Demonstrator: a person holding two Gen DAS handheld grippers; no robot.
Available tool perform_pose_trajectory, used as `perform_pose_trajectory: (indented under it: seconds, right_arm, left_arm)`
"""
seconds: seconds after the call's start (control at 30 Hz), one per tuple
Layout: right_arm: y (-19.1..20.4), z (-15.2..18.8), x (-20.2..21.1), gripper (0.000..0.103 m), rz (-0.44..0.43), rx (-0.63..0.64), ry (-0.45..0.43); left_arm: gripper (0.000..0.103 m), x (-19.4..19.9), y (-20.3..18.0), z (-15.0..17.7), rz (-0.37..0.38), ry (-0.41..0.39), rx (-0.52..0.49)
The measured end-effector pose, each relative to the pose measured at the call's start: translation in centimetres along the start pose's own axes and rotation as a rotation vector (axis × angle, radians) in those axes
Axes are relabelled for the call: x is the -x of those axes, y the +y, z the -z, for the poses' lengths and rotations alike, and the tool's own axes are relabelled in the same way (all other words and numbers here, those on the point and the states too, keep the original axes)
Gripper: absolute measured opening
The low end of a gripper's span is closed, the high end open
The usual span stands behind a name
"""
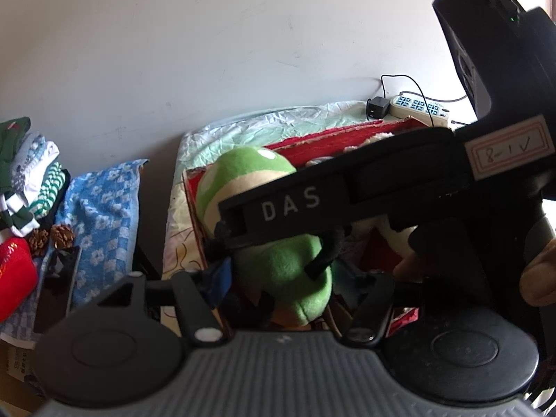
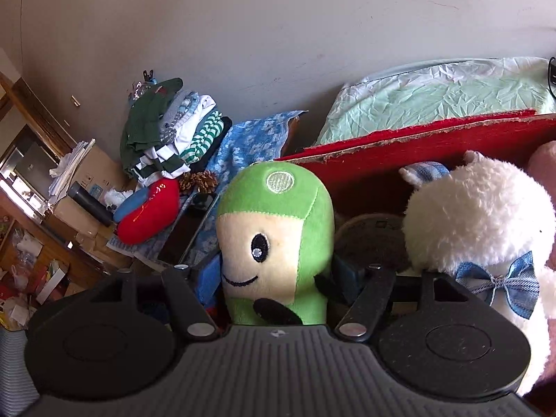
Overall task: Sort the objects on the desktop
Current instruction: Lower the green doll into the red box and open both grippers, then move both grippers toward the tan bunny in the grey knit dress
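Observation:
A green plush toy [image 2: 278,229] with a cream face stands upright at the left end of a red box [image 2: 434,146]. My right gripper [image 2: 278,274] is shut on it, its blue pads [image 2: 208,278] lying against the toy's sides below the face. In the left wrist view my left gripper [image 1: 283,274] closes on the toy's lower body [image 1: 285,271] from another side. The right gripper's black bar marked DAS [image 1: 292,205] crosses above it, held by a person's hand [image 1: 542,278]. A white plush [image 2: 479,208] with a blue bow sits in the box to the right.
Left of the box lie a blue flowered towel [image 2: 250,139], a pile of folded clothes [image 2: 173,132], pine cones [image 2: 199,179], a red cushion [image 2: 149,215] and a dark phone [image 2: 191,229]. A crumpled mint cover [image 2: 434,87] and a power strip [image 1: 417,106] are behind, against the wall.

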State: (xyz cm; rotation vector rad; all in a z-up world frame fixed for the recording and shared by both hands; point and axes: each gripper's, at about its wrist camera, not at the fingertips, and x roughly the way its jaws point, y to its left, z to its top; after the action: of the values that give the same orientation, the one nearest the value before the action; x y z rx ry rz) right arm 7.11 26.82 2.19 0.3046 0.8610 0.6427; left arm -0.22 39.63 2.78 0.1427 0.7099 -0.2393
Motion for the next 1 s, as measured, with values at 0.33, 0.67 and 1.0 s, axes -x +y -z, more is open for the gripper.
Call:
perform_pose_trajectory:
  seconds: [0.33,0.67,1.0]
  right_arm:
    - [-0.4,0.0,5.6,0.071,0.035,-0.033,-0.173]
    - [-4.1,1.8,12.7,0.062,0.153,-0.097,-0.283]
    - [-6.8,4.8,15.8,0.046,0.258,-0.058,-0.245]
  left_arm:
    - [0.077,1.4,-0.1,-0.4,-0.001,-0.041,0.036]
    - [0.076,3.9,-2.6,-1.0,0.036,-0.099,0.032]
    - [0.072,3.8,-8.8,-1.5,0.125,-0.098,0.029]
